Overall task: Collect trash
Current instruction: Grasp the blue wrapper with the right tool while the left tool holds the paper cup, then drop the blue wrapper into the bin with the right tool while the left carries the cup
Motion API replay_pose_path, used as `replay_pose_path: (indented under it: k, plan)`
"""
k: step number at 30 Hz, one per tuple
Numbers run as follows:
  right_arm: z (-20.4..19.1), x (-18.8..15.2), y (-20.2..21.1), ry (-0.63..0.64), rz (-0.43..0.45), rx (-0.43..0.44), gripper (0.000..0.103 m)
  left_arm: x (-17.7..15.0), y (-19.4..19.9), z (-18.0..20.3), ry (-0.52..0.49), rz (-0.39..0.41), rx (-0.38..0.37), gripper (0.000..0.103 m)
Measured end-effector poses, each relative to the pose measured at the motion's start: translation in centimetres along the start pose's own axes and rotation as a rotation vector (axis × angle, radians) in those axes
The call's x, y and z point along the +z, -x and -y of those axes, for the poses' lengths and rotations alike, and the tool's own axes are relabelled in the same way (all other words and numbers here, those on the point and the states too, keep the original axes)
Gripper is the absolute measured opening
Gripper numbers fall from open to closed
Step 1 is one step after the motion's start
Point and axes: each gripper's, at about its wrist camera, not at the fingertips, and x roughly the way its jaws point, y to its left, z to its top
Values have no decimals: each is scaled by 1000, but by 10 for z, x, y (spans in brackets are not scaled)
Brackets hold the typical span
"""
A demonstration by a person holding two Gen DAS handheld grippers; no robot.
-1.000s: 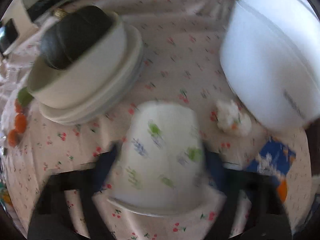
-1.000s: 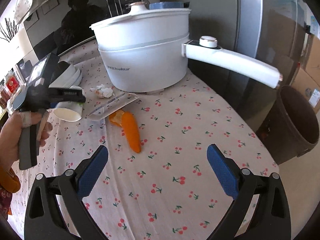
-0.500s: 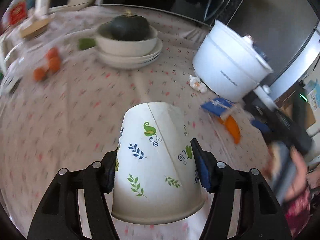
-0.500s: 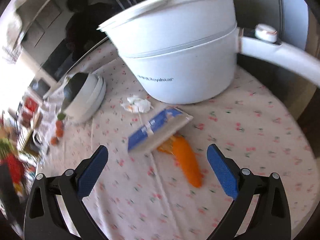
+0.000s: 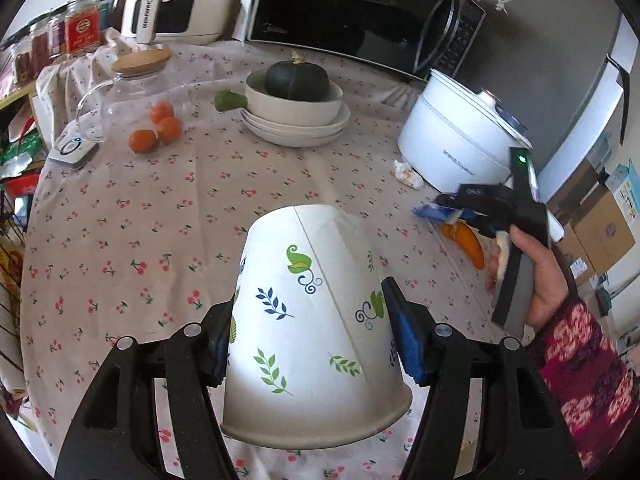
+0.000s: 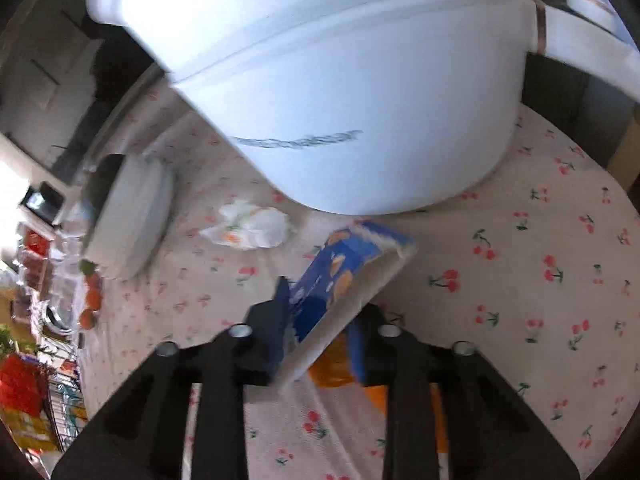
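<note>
Paper cup (image 5: 316, 328) pinched upside down between left gripper (image 5: 312, 336) pads: light, crushable, grip mid-wall gently. Blue wrapper (image 6: 340, 280), thin, floppy, slippery, sits between right gripper (image 6: 316, 332) jaws, which are closing on its near end. Crumpled tissue (image 6: 248, 228) ahead-left, soft.

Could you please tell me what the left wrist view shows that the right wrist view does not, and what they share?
Only the left wrist view shows the paper cup clamped in the left tongs, the microwave, the glass jug and the person's hand.

Only the right wrist view shows, up close, the right tongs closing on the blue wrapper, which sits between the pads.

Both show the white pot, the crumpled tissue, the orange peel, the stacked bowls and the cherry-print tablecloth.
</note>
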Motion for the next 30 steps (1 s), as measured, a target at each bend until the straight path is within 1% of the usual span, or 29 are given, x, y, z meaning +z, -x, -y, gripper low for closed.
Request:
replay_pose_path:
  k: [1, 3, 5, 8, 10, 15, 19, 25, 30]
  plan:
    - [-6, -3, 7, 25, 21, 8, 12, 1, 0, -2, 9, 3, 6, 61]
    - [-17, -7, 19, 75, 49, 1, 10, 2, 1, -4, 22, 7, 3, 61]
    - [-32, -12, 35, 142, 78, -7, 10, 3, 5, -2, 18, 22, 2, 61]
    - [-44, -16, 57, 200, 107, 4, 10, 3, 12, 5, 10, 47, -10, 61]
    - [-51, -19, 71, 228, 121, 13, 10, 4, 17, 9, 12, 60, -24, 61]
    - [-66, -35, 103, 306, 161, -8, 10, 6, 25, 18, 18, 78, -53, 61]
    - [-72, -52, 126, 354, 183, -26, 10, 6, 30, 25, 18, 87, -77, 61]
    - [-67, -83, 164, 421, 213, -89, 10, 4, 36, 36, 10, 97, -106, 61]
    - [-59, -105, 187, 435, 228, -135, 10, 1, 43, 49, -11, 107, -132, 61]
